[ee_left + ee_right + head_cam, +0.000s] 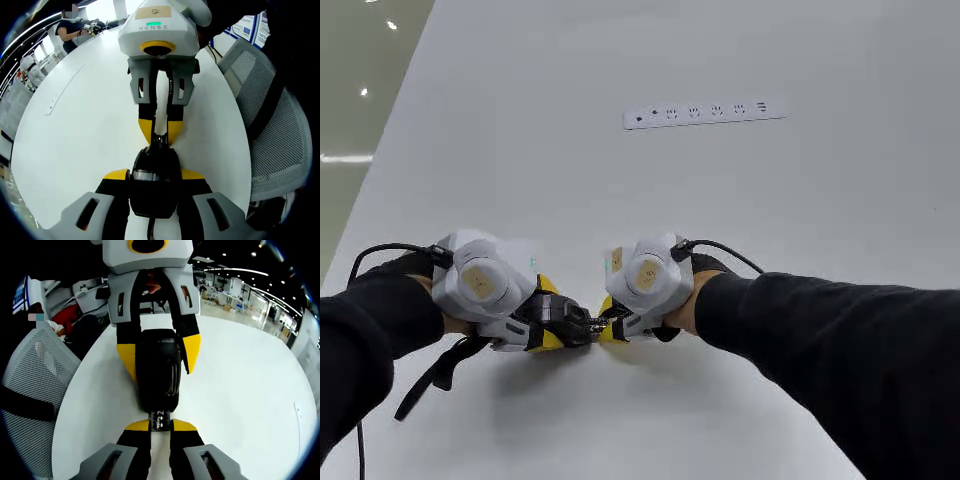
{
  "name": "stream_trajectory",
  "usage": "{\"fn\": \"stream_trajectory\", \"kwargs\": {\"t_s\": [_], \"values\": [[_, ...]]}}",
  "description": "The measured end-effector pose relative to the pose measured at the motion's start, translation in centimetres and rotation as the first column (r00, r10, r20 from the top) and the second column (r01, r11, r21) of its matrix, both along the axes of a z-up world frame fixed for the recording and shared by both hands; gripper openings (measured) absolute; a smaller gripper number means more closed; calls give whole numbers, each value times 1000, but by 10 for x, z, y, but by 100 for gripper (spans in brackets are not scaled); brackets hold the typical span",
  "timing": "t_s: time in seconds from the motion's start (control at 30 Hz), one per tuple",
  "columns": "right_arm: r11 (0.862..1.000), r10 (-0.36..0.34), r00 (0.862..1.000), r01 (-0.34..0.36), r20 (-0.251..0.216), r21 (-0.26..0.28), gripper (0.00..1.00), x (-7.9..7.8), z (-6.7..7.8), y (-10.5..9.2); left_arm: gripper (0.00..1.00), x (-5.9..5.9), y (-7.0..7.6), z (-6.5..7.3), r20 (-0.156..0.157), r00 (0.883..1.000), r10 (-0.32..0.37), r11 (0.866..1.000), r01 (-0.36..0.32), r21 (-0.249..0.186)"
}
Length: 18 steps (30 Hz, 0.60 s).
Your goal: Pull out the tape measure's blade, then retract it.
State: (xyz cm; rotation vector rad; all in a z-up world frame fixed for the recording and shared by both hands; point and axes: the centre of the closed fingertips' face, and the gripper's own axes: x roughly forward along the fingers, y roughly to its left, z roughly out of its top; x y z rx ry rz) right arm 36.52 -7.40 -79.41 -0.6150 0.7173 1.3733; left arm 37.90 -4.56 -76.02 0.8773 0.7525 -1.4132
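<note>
We hold tape measure clamped between left gripper jaws as anchor; right gripper jaws, closed on blade tip just beyond case mouth, face opposite for straight pull over table.

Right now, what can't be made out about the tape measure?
- Head view: tape measure mostly hidden between the two gripper bodies.
- Right gripper view: blade print mostly blurred; tape measure sides covered by left gripper.
- Left gripper view: blade tip buried between right gripper tips.
</note>
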Motion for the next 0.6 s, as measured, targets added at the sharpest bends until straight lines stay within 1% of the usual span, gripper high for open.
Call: {"fn": "stream_trajectory", "kwargs": {"t_s": [0.1, 0.13, 0.23, 0.6], "values": [[1000, -1, 1000, 1, 3, -2, 9, 0, 0, 0, 30, 0, 0, 0, 1, 1000, -1, 1000, 1, -2], [1000, -1, 1000, 1, -5, -3, 9, 0, 0, 0, 30, 0, 0, 0, 2, 1000, -4, 1000, 4, -3], [1000, 6, 1000, -6, -4, -10, 9, -2, 0, -1, 30, 0, 0, 0, 4, 1000, -5, 1000, 5, -3], [1000, -13, 1000, 13, -10, 6, 9, -2, 0, -7, 30, 0, 0, 0, 4, 1000, -2, 1000, 2, -3]]}}
